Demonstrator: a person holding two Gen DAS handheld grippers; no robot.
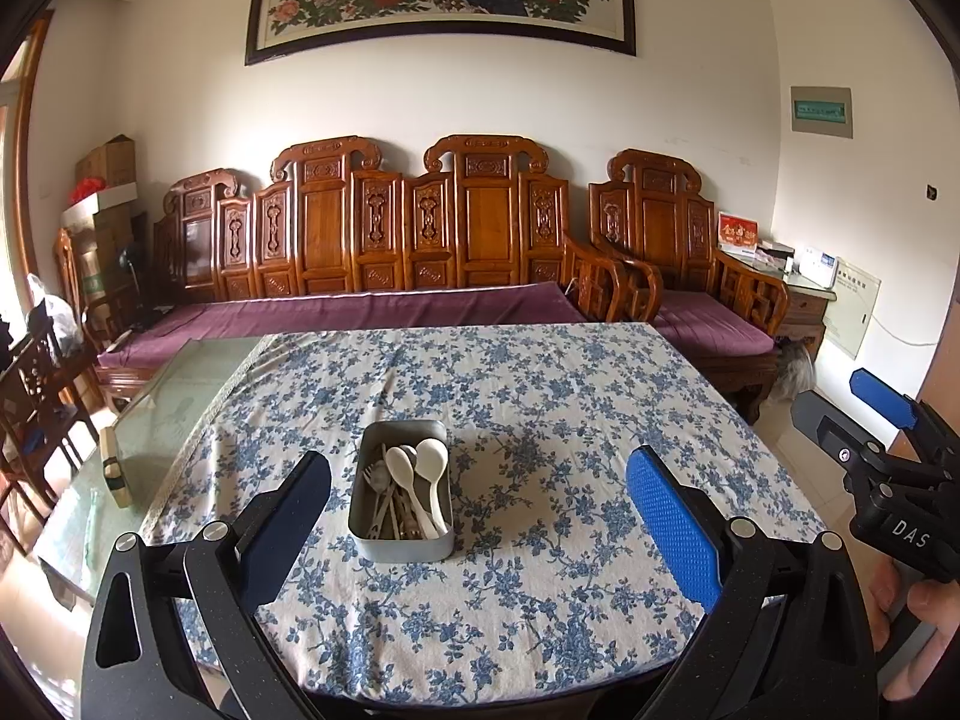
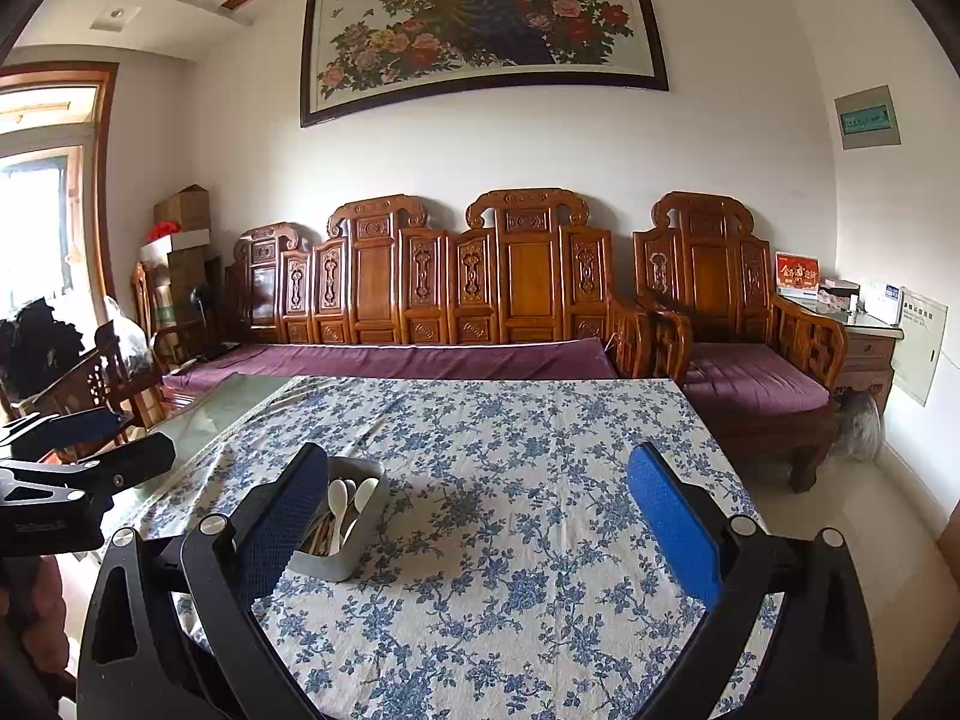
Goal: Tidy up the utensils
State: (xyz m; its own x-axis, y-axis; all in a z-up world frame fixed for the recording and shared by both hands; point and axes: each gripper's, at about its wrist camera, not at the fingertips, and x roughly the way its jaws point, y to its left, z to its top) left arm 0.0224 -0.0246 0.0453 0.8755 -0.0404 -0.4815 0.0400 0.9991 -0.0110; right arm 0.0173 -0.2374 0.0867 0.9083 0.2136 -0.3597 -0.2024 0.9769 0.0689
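All utensils [image 1: 408, 492] are gathered in the grey tin [image 1: 401, 543]; left gripper [image 1: 480, 516] and right gripper [image 2: 480, 516] are held back, fingers spread, empty.

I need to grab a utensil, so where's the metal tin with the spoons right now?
The metal tin sits on the floral tablecloth, centred in the left wrist view; in the right wrist view it is partly hidden behind that gripper's left finger.
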